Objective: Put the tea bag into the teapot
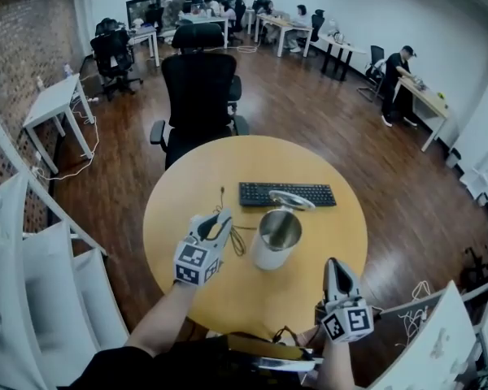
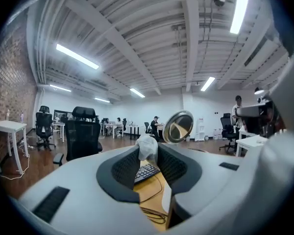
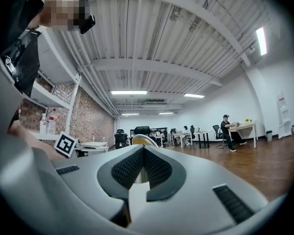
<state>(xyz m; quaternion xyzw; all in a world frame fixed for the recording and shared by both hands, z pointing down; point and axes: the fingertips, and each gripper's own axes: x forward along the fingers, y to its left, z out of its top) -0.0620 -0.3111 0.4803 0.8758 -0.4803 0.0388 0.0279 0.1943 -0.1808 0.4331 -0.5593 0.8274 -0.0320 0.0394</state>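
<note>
Pinching a crumpled white tea bag (image 2: 148,147), left gripper (image 1: 220,217) beside cylindrical steel teapot (image 1: 276,240); right gripper (image 1: 333,262) closed, empty.

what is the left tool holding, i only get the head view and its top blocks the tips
Observer: The left gripper view shows the left tool shut on a white tea bag, pinched right at its tips.
Operator: where's the pot lid from there
Observer: In that view the lid stands tilted open just beyond the tea bag and to its right, with its hollow underside facing the tool.
Operator: and the right tool, anything in it
Observer: The right gripper view shows the right tool with its jaws together and nothing between them.
</note>
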